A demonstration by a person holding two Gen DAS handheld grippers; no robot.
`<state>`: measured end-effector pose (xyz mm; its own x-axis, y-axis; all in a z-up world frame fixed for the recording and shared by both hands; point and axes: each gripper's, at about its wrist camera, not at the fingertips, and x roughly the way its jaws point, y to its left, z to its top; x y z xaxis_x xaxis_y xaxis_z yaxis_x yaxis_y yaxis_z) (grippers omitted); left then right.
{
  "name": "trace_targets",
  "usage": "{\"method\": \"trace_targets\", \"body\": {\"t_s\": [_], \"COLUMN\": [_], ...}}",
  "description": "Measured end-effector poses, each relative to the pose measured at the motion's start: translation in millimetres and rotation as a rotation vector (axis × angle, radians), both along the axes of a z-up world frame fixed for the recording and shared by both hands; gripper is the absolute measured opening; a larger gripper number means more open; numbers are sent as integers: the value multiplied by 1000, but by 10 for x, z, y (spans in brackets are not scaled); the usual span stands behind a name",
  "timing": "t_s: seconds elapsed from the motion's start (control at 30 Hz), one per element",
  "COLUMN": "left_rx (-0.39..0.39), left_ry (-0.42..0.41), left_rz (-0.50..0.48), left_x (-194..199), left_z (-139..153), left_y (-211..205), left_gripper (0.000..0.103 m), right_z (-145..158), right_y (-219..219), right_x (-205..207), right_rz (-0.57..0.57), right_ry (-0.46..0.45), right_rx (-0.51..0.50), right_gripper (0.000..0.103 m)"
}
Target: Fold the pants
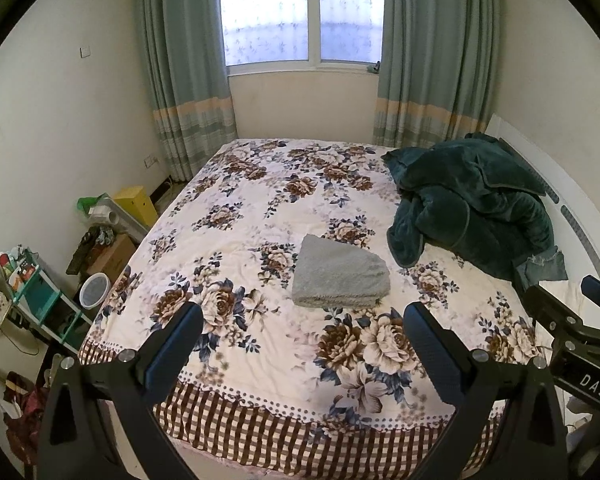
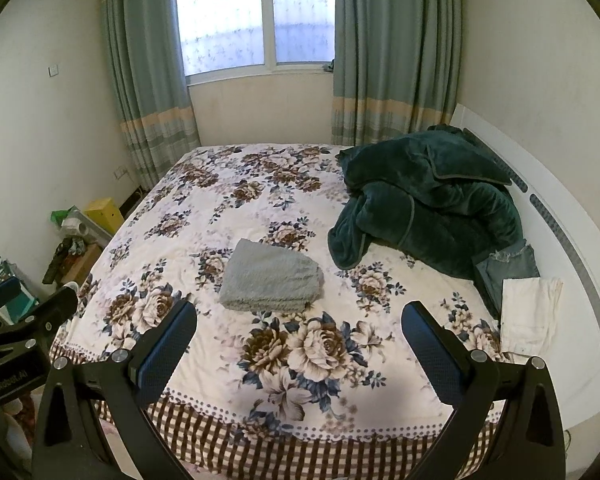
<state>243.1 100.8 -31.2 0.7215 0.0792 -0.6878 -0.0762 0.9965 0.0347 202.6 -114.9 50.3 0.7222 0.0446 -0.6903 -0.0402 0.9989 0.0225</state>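
Two sets of tongs, left [image 1: 302,334] and right [image 2: 300,330], hover spread wide and empty above the foot of a floral-quilted bed [image 1: 260,208]. At its centre lies a grey fleecy pair of pants [image 1: 340,276], already folded into a compact bundle. Farther right sit a heaped dark green plush blanket [image 2: 428,200] and folded white cloth [image 2: 530,314]. Folding appears complete; at most, tidying remains.

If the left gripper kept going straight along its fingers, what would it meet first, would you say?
Most likely the folded grey pants, which lie directly ahead of the open left gripper on the floral bedspread. Depth is unclear, so it might touch bare bedspread just short of them.
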Motion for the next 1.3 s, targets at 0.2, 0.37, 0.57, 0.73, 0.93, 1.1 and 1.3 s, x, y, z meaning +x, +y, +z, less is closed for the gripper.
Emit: {"method": "trace_targets", "body": {"t_s": [0.2, 0.37, 0.57, 0.73, 0.93, 1.1, 1.3], "left_rx": [0, -1, -1, -1, -1, 1, -2], "left_ry": [1, 1, 0, 2, 2, -1, -3], "left_rz": [5, 4, 4, 1, 0, 0, 2], "left_x": [-15, -9, -2, 3, 9, 8, -45], "left_z": [-17, -13, -7, -3, 2, 10, -16], "left_y": [-2, 2, 4, 9, 18, 28, 43], "left_gripper": [102, 102, 102, 102, 102, 102, 102], "right_z": [-89, -87, -96, -81, -94, -89, -98], "right_y": [28, 21, 14, 11, 18, 13, 22], "right_x": [-25, -15, -16, -11, -26, -20, -38], "right_rz": [-4, -1, 2, 1, -1, 0, 0], "right_ry": [13, 12, 12, 14, 13, 13, 15], "right_rx": [3, 2, 3, 4, 4, 6, 9], "right_gripper": [103, 103, 103, 103, 103, 103, 103]}}
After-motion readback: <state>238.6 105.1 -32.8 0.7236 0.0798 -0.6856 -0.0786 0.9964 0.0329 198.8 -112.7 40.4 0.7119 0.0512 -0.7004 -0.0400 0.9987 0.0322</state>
